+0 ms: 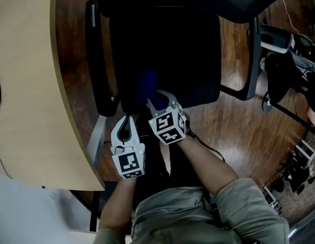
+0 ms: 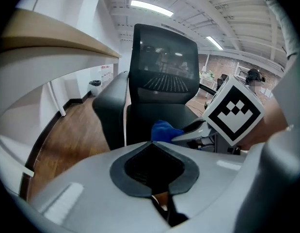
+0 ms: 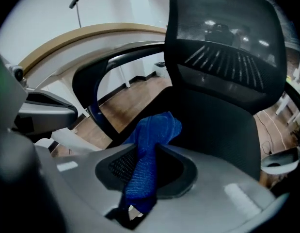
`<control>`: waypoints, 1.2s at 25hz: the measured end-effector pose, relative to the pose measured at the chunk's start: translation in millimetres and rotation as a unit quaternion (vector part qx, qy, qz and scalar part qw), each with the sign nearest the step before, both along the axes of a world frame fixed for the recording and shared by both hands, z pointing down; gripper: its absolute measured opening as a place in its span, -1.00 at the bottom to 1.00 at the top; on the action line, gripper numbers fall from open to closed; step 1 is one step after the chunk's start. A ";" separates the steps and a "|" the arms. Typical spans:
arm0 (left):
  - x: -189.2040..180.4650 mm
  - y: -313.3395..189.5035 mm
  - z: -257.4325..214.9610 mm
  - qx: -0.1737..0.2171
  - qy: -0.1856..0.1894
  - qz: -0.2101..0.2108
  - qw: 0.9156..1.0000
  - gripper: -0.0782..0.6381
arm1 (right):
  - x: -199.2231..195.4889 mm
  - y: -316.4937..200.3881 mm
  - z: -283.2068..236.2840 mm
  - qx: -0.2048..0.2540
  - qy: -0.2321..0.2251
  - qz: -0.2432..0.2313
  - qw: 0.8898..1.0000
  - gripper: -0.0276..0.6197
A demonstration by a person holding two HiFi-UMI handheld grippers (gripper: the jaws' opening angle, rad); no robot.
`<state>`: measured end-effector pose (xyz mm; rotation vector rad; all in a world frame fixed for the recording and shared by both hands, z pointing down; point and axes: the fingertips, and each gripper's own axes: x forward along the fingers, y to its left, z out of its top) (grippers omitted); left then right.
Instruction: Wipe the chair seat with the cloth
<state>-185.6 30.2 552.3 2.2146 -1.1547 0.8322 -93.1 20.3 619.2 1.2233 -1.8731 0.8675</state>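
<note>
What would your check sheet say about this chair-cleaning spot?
Surface: chair seat, black; no dirt can be made out.
Job's things: blue cloth, bunched, at the seat's front edge; contact unclear.
Clutter: dark gear on the floor at right.
Grippers: right hand-held gripper shut on the cloth; left hand-held gripper shut, empty.
Cables: black cable along the right forearm.
Surroundings: wooden floor; curved desk at left.

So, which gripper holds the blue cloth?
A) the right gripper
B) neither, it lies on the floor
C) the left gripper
A: the right gripper view shows the blue cloth pinched between the fingers of the right gripper.
</note>
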 end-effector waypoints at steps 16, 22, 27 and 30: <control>-52.1 13.6 12.3 -0.010 -0.033 -0.029 0.999 -0.77 | -96.8 41.4 29.7 -0.025 -0.050 -0.127 0.990 -0.64; -19.6 17.9 11.8 0.004 -0.027 -0.004 1.000 -0.77 | -63.8 44.0 30.6 -0.015 -0.042 -0.097 0.994 -0.64; 21.0 24.4 4.7 0.012 -0.016 0.030 0.999 -0.77 | -12.9 50.1 29.4 -0.017 -0.029 -0.047 0.998 -0.64; 49.1 26.9 2.2 0.012 -0.012 0.052 0.999 -0.77 | 25.4 54.8 29.1 -0.018 -0.021 -0.010 1.000 -0.64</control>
